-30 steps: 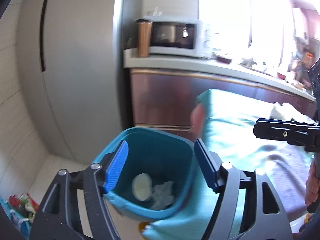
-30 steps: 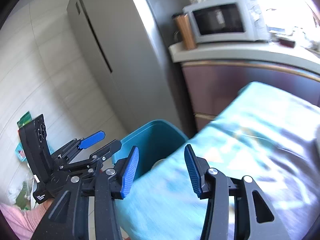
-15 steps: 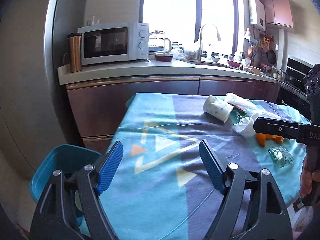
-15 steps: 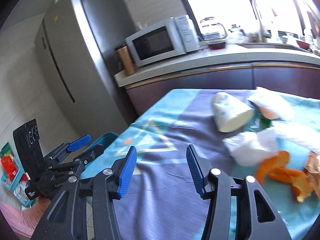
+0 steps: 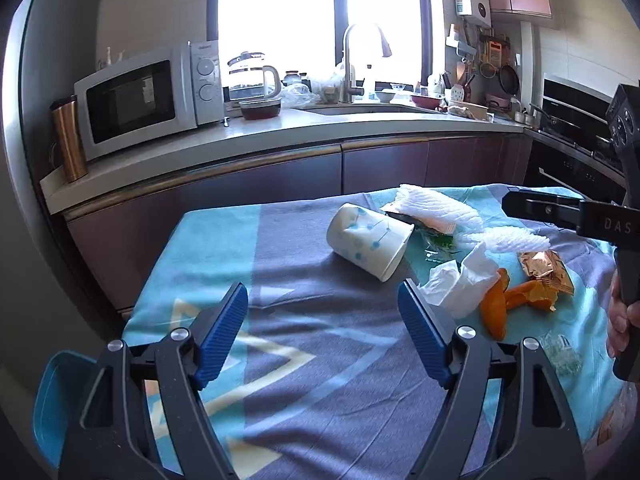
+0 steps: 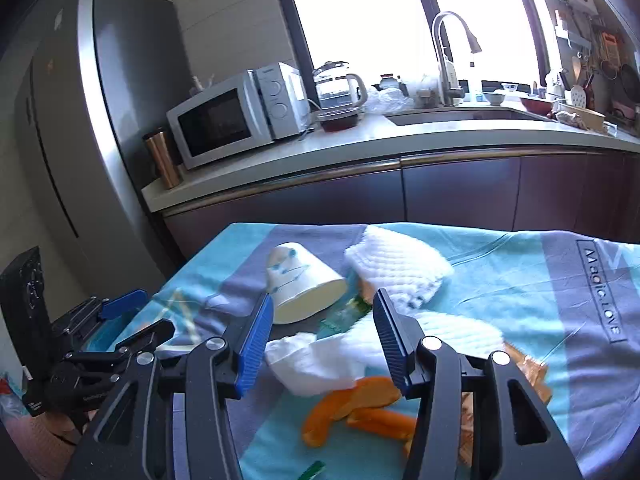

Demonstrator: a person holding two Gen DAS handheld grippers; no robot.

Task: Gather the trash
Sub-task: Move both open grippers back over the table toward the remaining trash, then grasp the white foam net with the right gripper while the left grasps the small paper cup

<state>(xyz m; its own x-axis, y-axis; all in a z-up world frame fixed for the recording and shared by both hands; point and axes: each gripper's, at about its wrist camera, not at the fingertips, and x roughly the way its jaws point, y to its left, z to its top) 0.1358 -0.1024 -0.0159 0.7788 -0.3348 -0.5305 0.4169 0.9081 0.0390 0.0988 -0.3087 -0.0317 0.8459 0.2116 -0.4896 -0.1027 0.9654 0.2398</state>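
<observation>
So, both grippers empty: left gripper [image 5: 322, 330] wide, right gripper [image 6: 322, 338] half-open. We'd grab crumpled white tissue [image 6: 320, 364] just ahead of right fingers, squeezing its bulk.

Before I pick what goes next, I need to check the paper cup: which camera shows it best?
The left wrist view: the paper cup lies on its side, whole and unobstructed. In the right wrist view, the right gripper covers part of its rim.

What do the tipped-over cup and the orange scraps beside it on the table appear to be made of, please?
The cup looks like matte white paper: thin rim, printed blue dots. The orange scraps look like citrus peel: curled pieces, bright rind, though blur leaves that uncertain.
</observation>
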